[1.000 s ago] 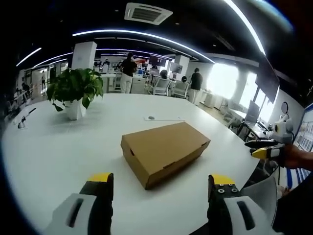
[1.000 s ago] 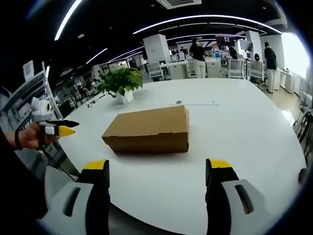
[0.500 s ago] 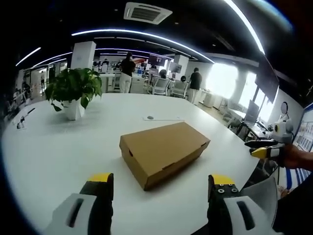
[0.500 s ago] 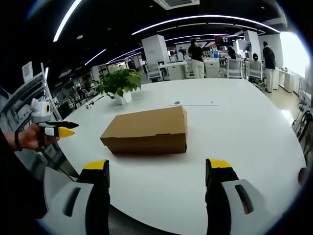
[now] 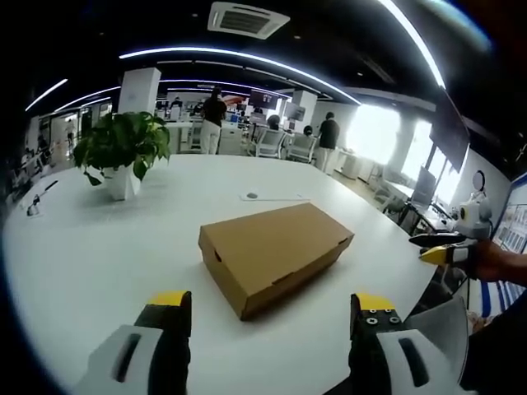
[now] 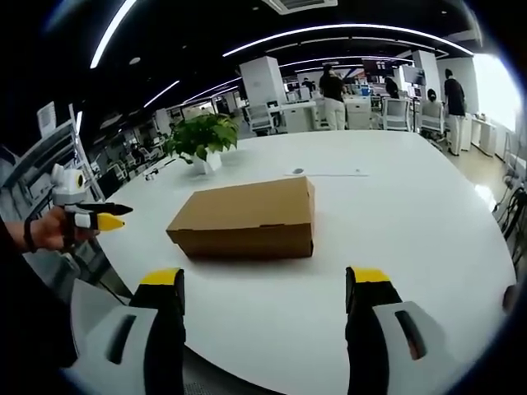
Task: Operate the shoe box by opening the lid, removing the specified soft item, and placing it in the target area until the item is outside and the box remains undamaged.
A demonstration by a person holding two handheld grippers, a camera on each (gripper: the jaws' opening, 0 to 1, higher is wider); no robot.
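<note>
A broad white tabletop carries a closed brown shoe box near its middle, a potted plant at ten o'clock, and a flat paper sheet at twelve o'clock.

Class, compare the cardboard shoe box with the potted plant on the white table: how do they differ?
The shoe box is brown, low, flat-topped and shut; the potted plant is green, leafy and upright in a white pot. The shoe box lies nearer the cameras; the potted plant stands behind it. Both rest on the white table.
</note>
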